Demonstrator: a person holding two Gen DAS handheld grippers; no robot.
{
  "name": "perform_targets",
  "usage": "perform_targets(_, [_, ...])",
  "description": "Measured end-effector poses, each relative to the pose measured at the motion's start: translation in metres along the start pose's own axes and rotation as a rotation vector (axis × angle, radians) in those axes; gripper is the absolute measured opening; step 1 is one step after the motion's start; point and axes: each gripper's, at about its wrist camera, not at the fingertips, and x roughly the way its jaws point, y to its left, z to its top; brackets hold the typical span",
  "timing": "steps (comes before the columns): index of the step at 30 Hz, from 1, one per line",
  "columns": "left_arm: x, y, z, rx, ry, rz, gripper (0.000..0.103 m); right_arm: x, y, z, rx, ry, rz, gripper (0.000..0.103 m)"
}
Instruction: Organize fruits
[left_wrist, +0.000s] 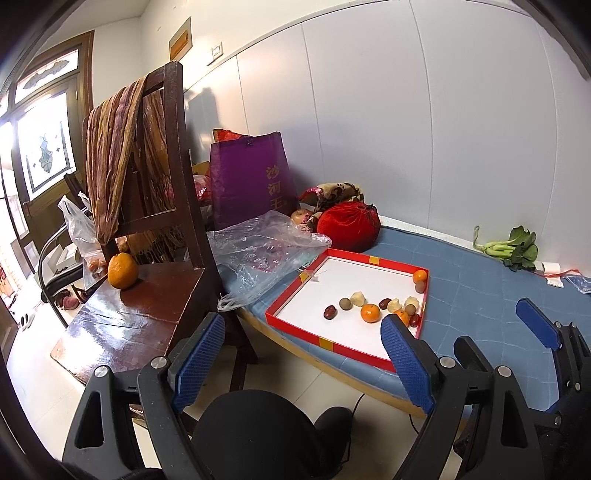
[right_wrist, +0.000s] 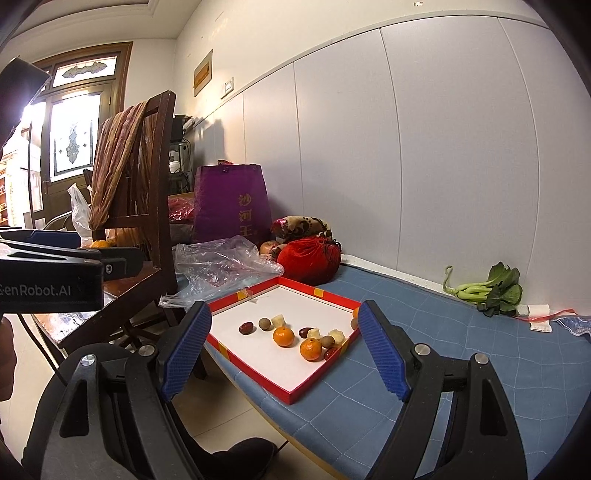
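Two open, empty tongs hover short of the fruit: the left gripper (left_wrist: 303, 354) sees small fruits (left_wrist: 384, 304) bunched toward the red tray's (left_wrist: 295, 325) right edge, and the right gripper (right_wrist: 284, 350) sees mandarins (right_wrist: 297, 342) beside dates, so a wide grab may catch two.

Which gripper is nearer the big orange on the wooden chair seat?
Left. The left gripper hangs beside the chair, by the orange; the right gripper sits farther away, facing the red tray.
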Motion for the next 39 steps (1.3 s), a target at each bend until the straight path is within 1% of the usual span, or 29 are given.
perform_targets(14, [-0.001,0.001,0.000,0.001,-0.002,0.002,0.088,-0.001,0.002,-0.001,0.015,-0.005,-0.021,0.083])
perform_targets(27, [-0.003,0.001,-0.001,0.004,-0.005,0.009,0.088,-0.003,0.002,0.001,0.021,-0.016,-0.022,0.083])
perform_targets(30, [-0.008,0.001,0.001,0.020,-0.039,0.036,0.088,-0.003,0.001,0.000,0.021,-0.016,-0.022,0.083])
perform_targets(32, [-0.011,0.001,0.003,0.022,-0.054,0.037,0.089,-0.003,0.001,0.000,0.021,-0.016,-0.022,0.083])
perform_targets(39, [-0.013,0.001,0.004,0.021,-0.055,0.029,0.089,-0.003,0.001,0.001,0.022,-0.018,-0.022,0.083])
